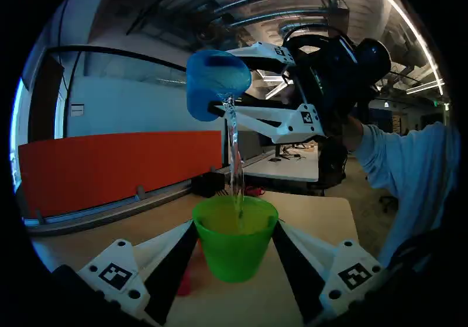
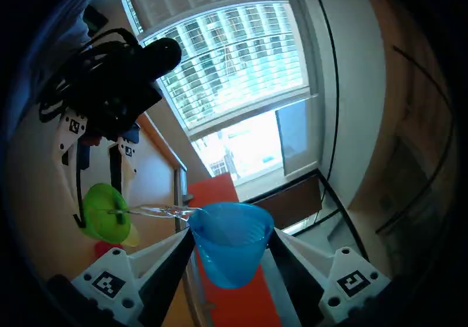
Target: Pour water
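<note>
Right gripper (image 1: 225,81) is clamped on the blue cup (image 1: 207,87) and holds it tipped well over above the green cup (image 1: 235,248), which the left gripper (image 1: 234,229) grips on both sides low over the table (image 1: 316,210). A thin stream of water (image 1: 235,157) runs from the blue rim into the green cup's mouth, so the pour is plainly under way. Little water seems left in the blue cup, so what remains is likely to drain it and tip it upright.
</note>
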